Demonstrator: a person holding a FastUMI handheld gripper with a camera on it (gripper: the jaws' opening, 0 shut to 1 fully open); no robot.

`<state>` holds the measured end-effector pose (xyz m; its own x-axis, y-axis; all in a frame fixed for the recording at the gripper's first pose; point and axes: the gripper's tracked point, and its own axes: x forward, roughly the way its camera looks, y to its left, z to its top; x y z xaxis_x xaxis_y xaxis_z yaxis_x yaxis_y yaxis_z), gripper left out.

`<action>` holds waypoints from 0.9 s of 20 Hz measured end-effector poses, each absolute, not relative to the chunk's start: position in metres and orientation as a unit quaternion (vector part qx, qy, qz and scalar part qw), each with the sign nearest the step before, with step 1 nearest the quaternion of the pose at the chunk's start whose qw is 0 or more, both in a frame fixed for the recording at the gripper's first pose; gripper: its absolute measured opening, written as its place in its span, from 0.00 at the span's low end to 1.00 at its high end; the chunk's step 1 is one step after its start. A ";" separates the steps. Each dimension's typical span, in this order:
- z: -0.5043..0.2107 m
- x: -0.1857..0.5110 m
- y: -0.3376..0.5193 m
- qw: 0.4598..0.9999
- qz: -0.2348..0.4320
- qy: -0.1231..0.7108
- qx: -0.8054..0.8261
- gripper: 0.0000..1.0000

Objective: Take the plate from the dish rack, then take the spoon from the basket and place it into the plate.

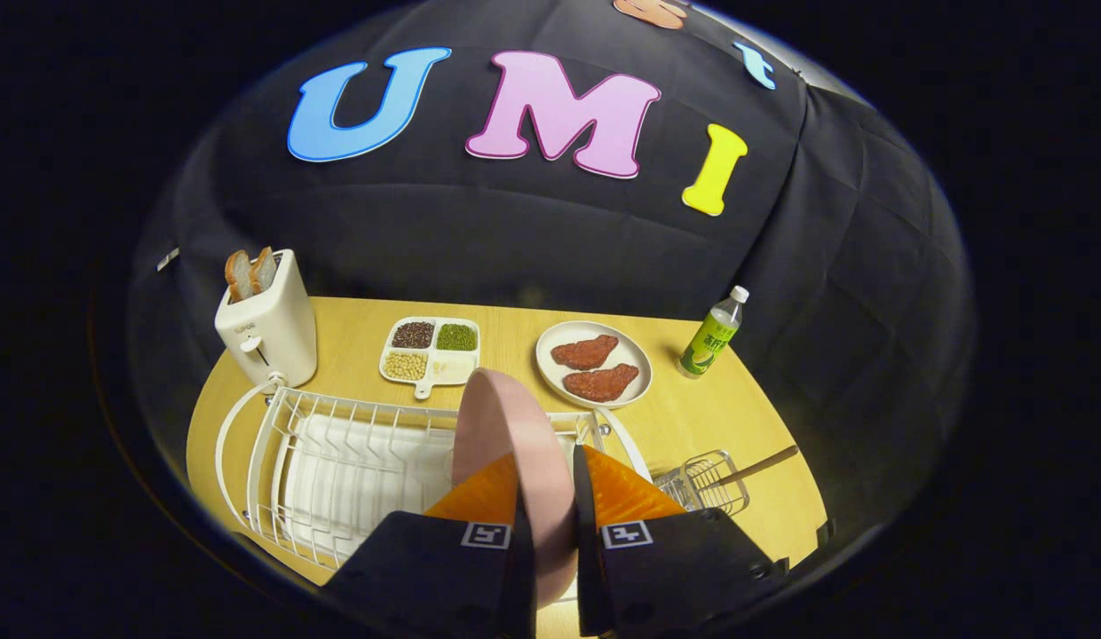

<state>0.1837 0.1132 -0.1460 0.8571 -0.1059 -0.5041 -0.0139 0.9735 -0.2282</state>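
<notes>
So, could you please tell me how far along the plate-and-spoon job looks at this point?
Done: little so far. In hand: the gripper is shut on the round pink plate, held on edge between both fingers above the white wire dish rack. Left: set the plate down on the wooden table, then fetch the wooden-handled spoon, which sits in the small wire basket, and place it in the plate.

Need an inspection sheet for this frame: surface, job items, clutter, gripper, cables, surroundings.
Surface: wooden table, dry.
Job's things: pink plate on edge between the fingers, over the white dish rack; wire basket beside the rack, wooden-handled spoon in it.
Clutter: toaster with bread; divided tray of beans; plate with two meat pieces; green bottle.
Gripper: gripper shut on the plate's rim.
Cables: nothing seen.
Surroundings: black cloth wall.
</notes>
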 end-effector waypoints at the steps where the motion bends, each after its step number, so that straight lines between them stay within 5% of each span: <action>1: -0.142 0.184 0.109 0.958 -0.028 0.263 -0.115 0.22; 8: -0.105 0.174 0.106 0.966 -0.011 0.256 -0.037 0.22; 18: -0.129 0.061 0.086 0.937 0.079 0.324 0.107 0.22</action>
<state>0.0606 0.0865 -0.1288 0.7781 0.2169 -0.5895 -0.0784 0.9647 0.2514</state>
